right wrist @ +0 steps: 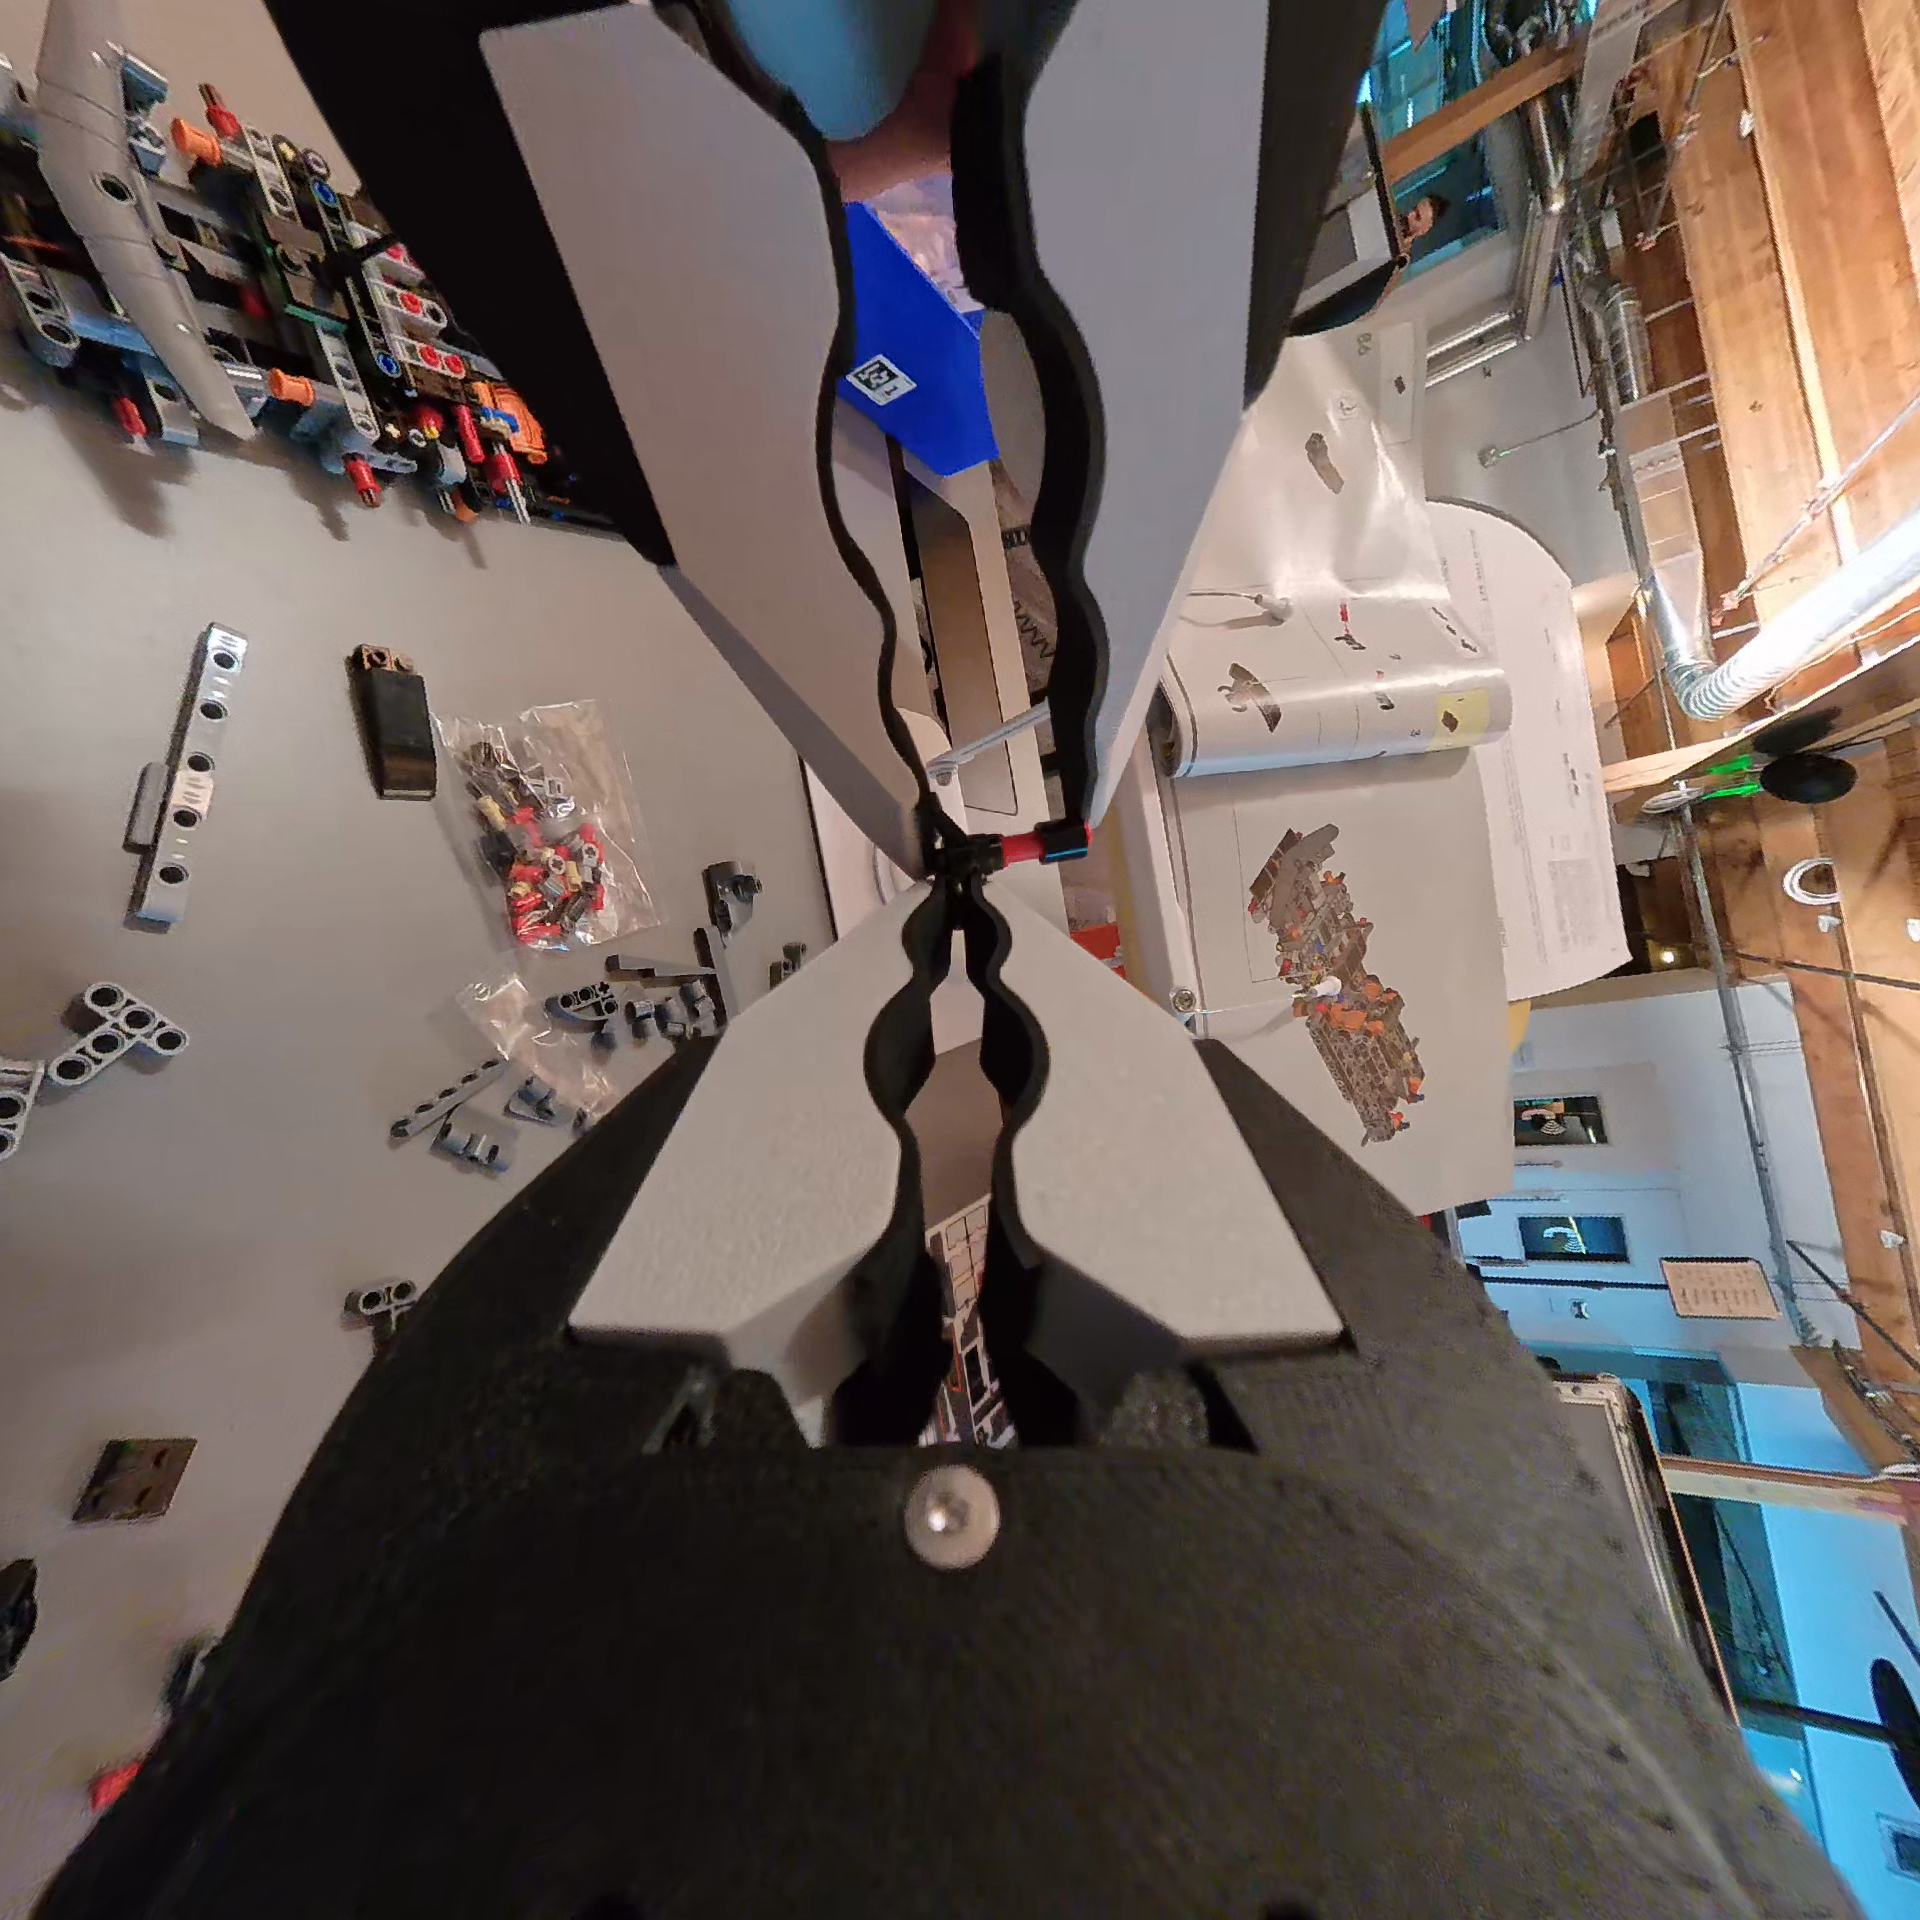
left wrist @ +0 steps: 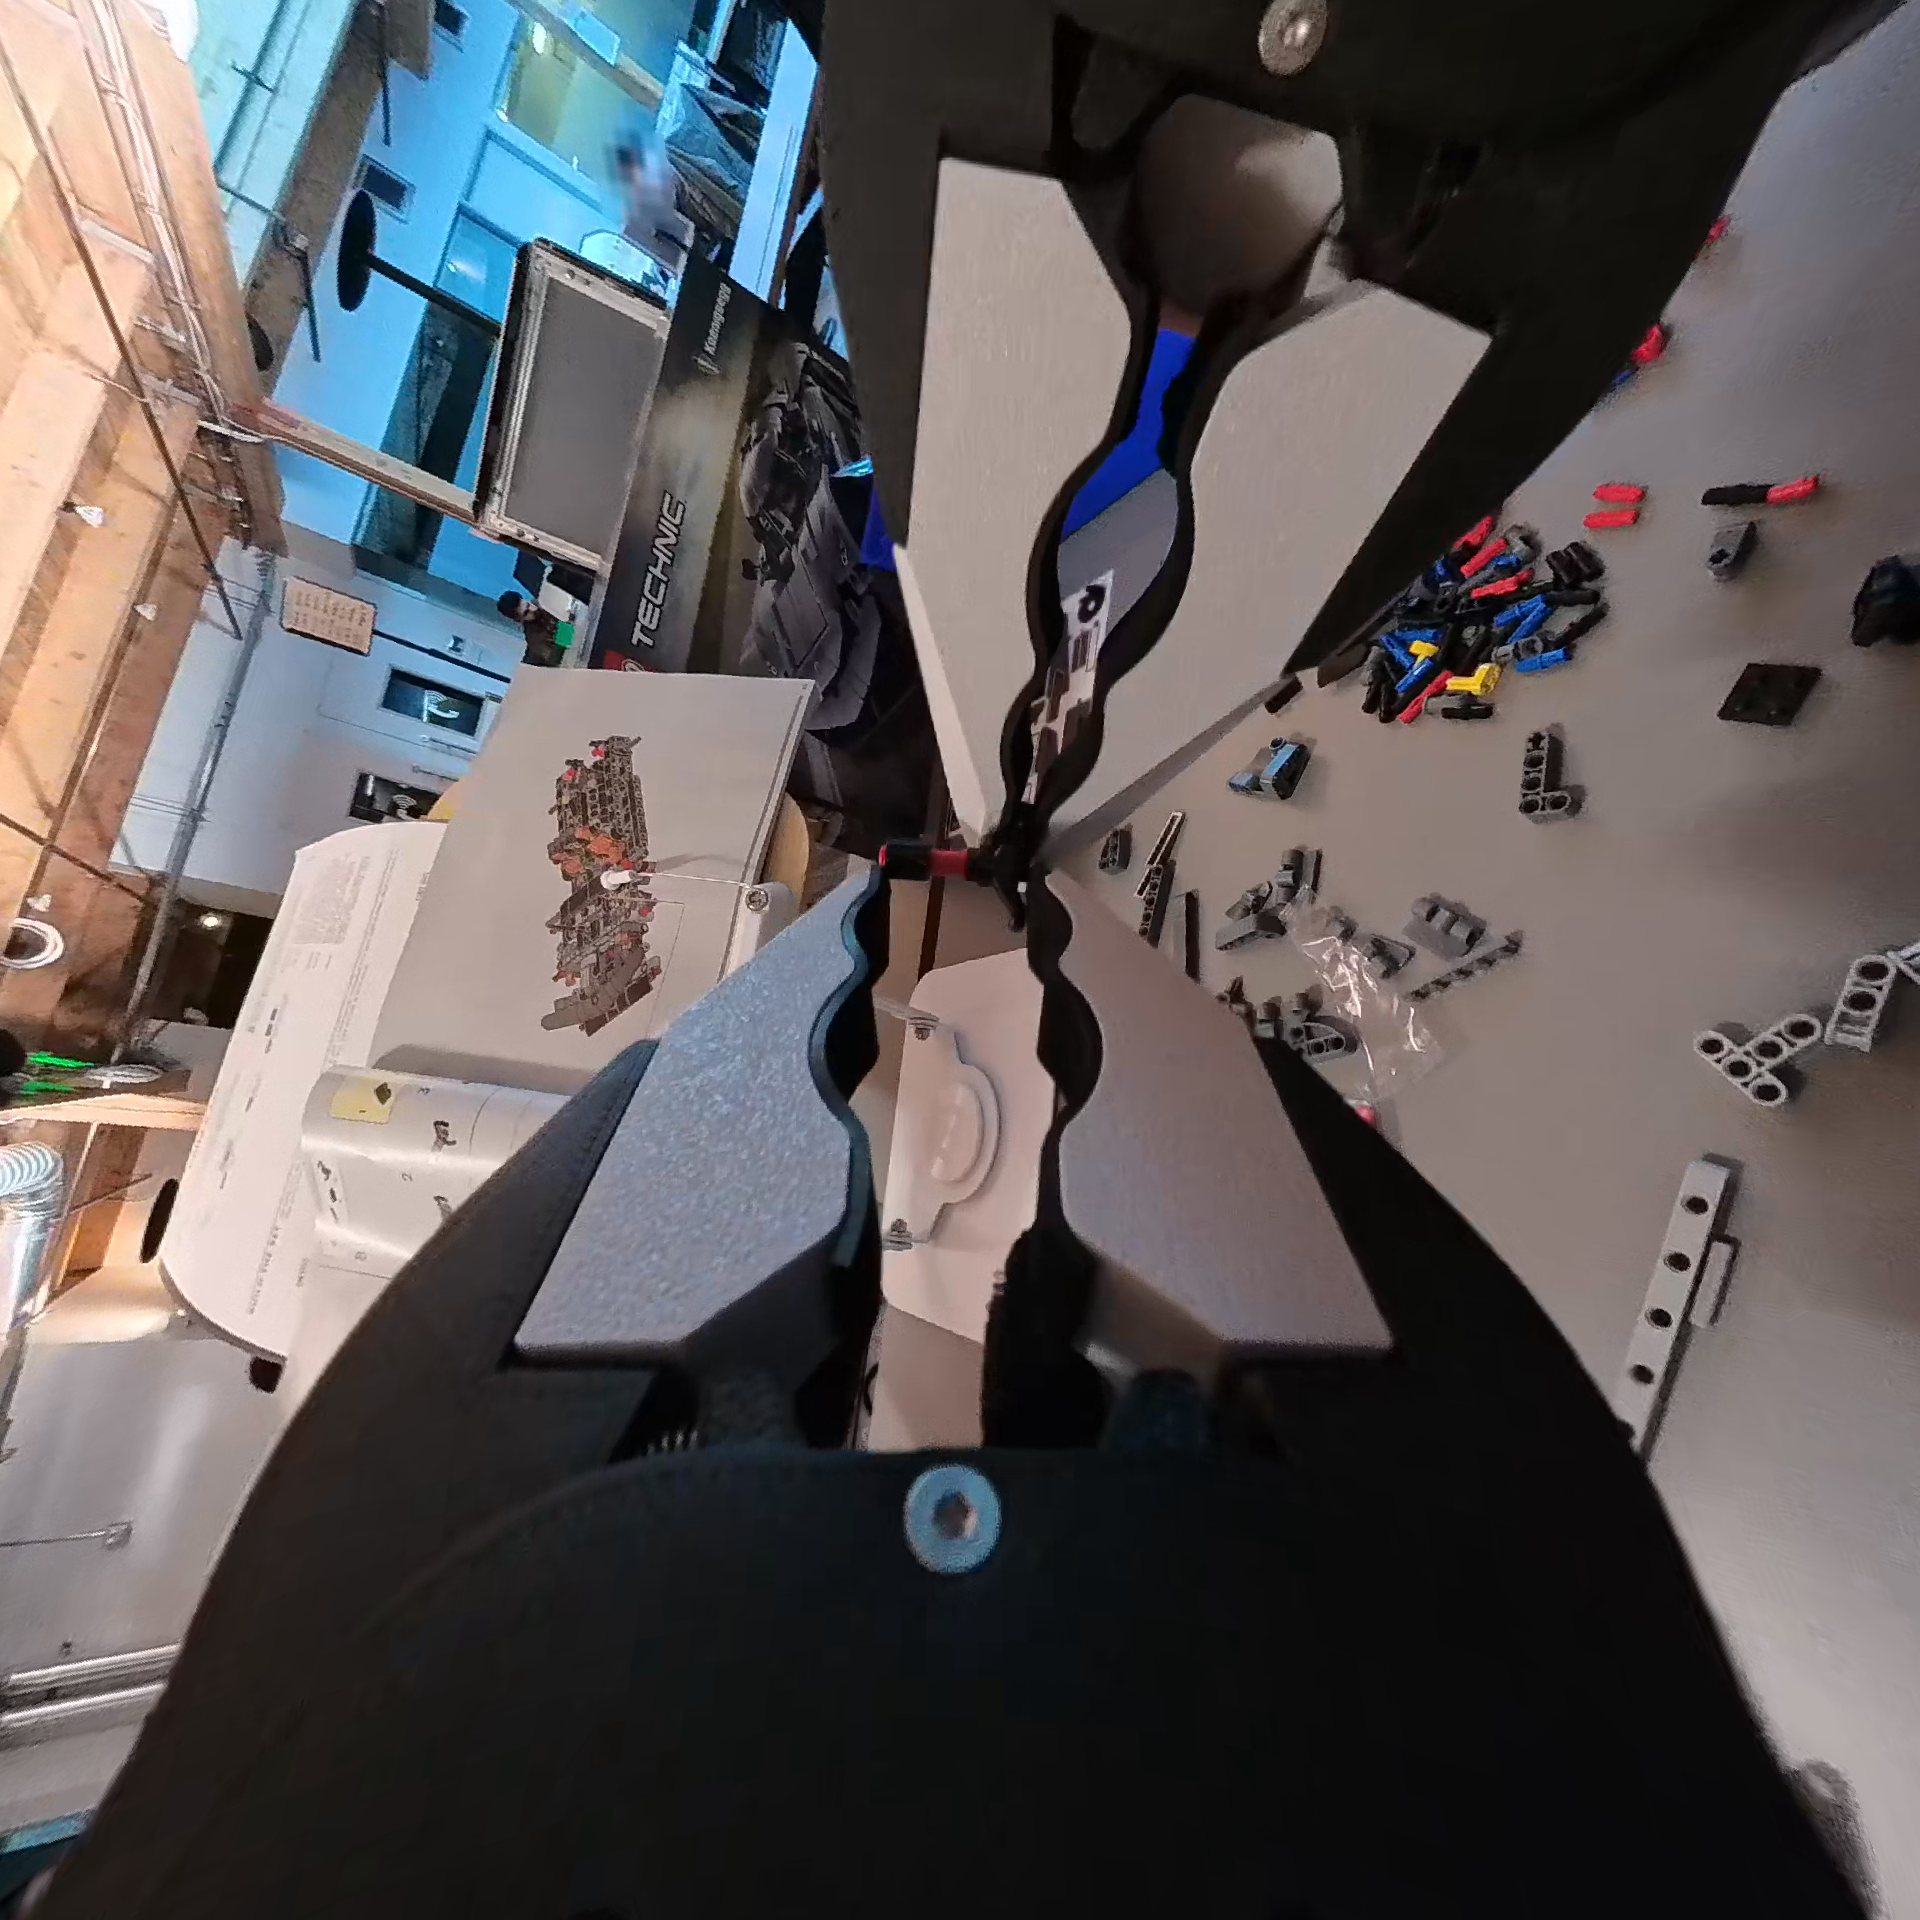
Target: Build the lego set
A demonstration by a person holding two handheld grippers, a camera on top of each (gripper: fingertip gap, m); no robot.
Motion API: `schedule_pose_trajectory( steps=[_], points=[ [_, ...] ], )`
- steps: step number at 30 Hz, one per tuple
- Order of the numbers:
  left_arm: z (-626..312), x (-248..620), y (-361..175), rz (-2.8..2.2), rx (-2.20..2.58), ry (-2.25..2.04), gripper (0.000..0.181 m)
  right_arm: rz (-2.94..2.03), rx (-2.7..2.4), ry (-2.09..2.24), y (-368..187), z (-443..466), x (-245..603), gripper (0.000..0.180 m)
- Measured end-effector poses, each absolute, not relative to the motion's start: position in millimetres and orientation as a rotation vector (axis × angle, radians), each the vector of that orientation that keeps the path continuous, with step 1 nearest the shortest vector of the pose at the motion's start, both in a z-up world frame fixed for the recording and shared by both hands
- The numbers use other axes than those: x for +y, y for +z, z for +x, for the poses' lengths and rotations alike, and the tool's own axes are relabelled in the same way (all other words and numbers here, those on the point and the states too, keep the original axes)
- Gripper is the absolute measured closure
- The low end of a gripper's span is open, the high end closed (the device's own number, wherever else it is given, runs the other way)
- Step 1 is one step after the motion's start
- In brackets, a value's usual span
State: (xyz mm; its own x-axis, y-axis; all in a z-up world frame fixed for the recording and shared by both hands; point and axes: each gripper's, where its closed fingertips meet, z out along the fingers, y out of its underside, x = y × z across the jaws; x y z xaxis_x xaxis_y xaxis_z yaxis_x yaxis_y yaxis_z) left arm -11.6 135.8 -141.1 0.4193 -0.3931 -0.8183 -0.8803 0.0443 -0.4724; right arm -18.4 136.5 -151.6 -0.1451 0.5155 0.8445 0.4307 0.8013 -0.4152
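A small assembly, a black connector (right wrist: 951, 854) with a red pin (right wrist: 1023, 847) that has a black end sticking out of it, hangs in the air between my two grippers, which face each other tip to tip. My right gripper (right wrist: 956, 899) is shut on the black connector. My left gripper (left wrist: 951, 888) spans the red pin (left wrist: 940, 862) lengthwise, with one fingertip at its black end and the other by the connector (left wrist: 1000, 864). The right gripper (left wrist: 1013, 831) comes down from the top of the left wrist view. The left gripper (right wrist: 997, 821) comes down from the top of the right wrist view.
On the grey table (left wrist: 1558, 935) lie a pile of blue, red and black pins (left wrist: 1475, 623), grey beams (left wrist: 1756, 1049) and a long grey beam (left wrist: 1683, 1278). The partly built model (right wrist: 260, 291), a bag of small parts (right wrist: 551, 821) and an open instruction booklet (right wrist: 1340, 987) are close by. My two grippers' fingertips are within a few centimetres of each other.
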Motion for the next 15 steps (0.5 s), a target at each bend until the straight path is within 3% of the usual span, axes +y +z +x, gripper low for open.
schedule_pose_trajectory(
  steps=[8, 9, 15],
  points=[
    [-10.8, 136.3, -142.8, -1.563, 1.196, 0.570, 0.158, -0.721, -1.760, 0.059, -150.6, -17.8, 137.3, 0.180],
    [-9.6, 134.4, -147.3, -1.574, 1.231, 0.565, 0.178, -0.721, -1.740, 0.052, -148.0, -18.3, 138.6, 0.180],
    [-9.0, 135.7, -152.2, -1.563, 1.224, 0.558, 0.179, -0.729, -1.778, 0.083, -152.3, -18.1, 139.1, 0.180]
  ],
)
